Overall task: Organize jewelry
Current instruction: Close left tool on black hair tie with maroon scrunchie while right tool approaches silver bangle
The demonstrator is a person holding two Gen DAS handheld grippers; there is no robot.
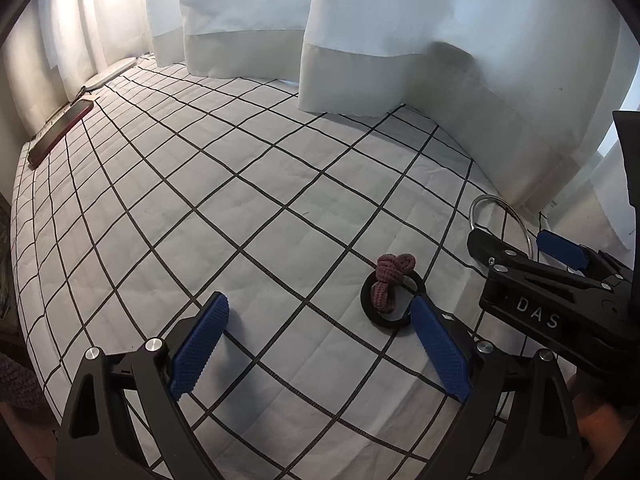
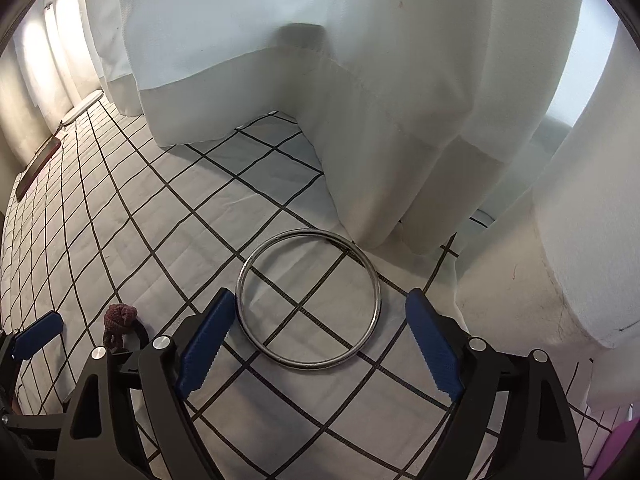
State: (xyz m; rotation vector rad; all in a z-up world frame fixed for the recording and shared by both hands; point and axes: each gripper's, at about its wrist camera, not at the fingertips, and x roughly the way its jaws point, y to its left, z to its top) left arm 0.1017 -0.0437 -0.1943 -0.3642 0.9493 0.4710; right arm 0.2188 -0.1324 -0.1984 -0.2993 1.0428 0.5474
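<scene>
So both grippers are low over a white quilted cover point(image 1: 248, 184) with a black grid pattern. The left gripper point(image 1: 320, 320) has its jaws spread wide with nothing between them; its right finger tip sits right at the edge of a black ring point(image 1: 370, 312) lying flat on the cover, with a knotted mauve hair tie point(image 1: 388, 280) draped across that ring. The right gripper point(image 2: 320, 316) is also wide apart and empty, and a silver bangle point(image 2: 308, 300) lies flat on the cover just ahead of it, its near half between the two blue pads point(image 2: 204, 340).

What crowds things: white curtains point(image 2: 360, 100) hang down onto the cover, and the hem touches or nearly touches the bangle's far edge. From the left wrist view the right gripper blocks part of the bangle. Way off at the far left edge there's a dark red phone point(image 1: 60, 132) and a flat white thing point(image 1: 110, 74) I can't identify.
</scene>
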